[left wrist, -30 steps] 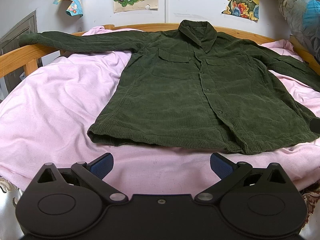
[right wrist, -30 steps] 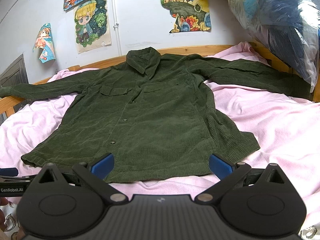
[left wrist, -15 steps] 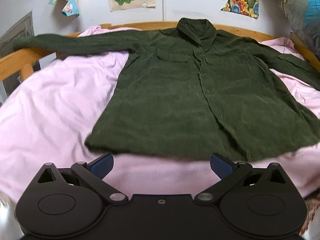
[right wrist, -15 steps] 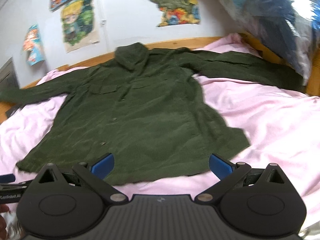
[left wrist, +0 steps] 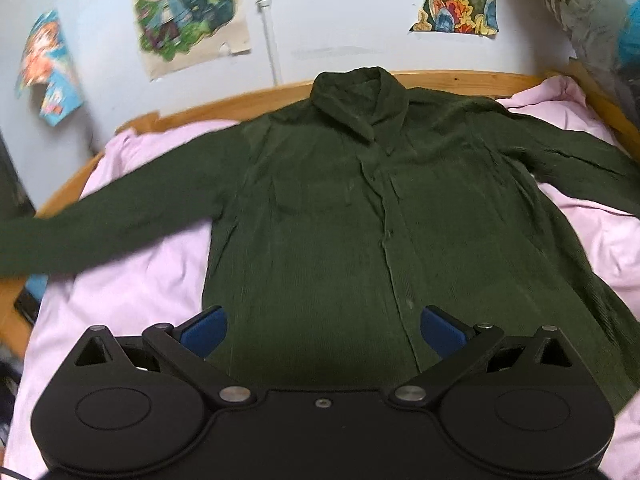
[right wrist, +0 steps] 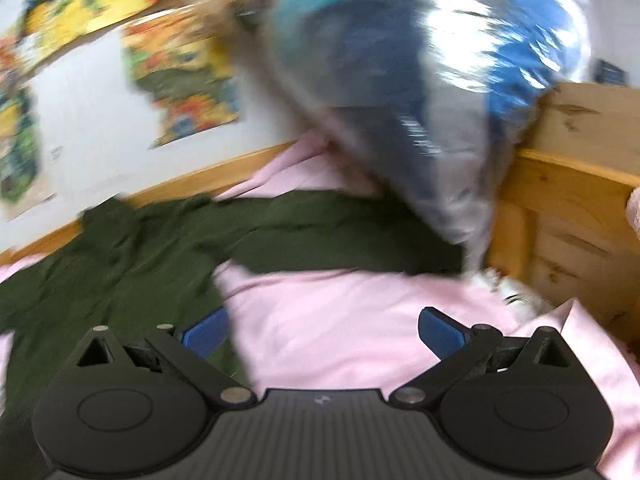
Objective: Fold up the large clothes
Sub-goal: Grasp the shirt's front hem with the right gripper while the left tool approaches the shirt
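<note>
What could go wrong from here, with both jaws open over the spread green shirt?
1. The right sleeve ends under the plastic bag; pulling it may drag the bag down.
2. The left sleeve reaches over the bed rail and could snag.
3. Either gripper may pinch the pink sheet with the shirt.

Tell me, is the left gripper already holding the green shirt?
No, the left gripper is open, its blue fingers spread wide above the green shirt, gripping nothing.

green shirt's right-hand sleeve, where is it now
In the right wrist view the sleeve lies across the pink sheet, its end under the plastic bag.
</note>
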`<action>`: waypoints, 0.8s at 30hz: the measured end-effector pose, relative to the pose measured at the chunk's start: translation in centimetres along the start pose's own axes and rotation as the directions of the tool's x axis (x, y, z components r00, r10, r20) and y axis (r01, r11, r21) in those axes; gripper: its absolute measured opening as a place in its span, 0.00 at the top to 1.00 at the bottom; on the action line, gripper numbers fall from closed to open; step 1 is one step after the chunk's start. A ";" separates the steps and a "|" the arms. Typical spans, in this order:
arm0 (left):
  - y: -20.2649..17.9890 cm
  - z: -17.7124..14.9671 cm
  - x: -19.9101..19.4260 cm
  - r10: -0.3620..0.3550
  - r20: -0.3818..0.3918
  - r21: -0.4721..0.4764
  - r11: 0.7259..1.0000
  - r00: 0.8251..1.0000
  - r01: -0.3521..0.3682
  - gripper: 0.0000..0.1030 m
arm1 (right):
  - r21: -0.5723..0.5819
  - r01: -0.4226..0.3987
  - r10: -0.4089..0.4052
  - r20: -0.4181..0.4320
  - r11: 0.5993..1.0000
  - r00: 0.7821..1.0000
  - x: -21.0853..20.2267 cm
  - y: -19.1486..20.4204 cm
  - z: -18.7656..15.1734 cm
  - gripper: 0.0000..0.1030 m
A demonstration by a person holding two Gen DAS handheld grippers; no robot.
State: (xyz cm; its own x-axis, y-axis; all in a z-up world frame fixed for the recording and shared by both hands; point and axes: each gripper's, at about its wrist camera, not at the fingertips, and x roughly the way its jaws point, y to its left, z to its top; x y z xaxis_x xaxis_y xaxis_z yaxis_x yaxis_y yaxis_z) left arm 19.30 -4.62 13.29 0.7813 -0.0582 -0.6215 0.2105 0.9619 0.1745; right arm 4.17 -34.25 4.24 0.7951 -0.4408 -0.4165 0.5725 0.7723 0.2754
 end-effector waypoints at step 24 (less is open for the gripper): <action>-5.8 1.6 18.8 -0.245 0.023 -0.044 0.968 0.969 0.246 0.01 | 0.498 0.434 -0.549 0.106 0.751 0.829 20.4 -3.1 -0.4 0.58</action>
State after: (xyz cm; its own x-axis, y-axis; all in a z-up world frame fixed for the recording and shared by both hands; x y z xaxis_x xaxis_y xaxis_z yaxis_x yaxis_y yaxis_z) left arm 33.71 -11.70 1.89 0.7189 -0.2981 -0.6280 0.3701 0.9288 -0.0174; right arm 18.50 -45.47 -5.43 0.3660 -0.8379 -0.4050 0.8745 0.1608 0.4576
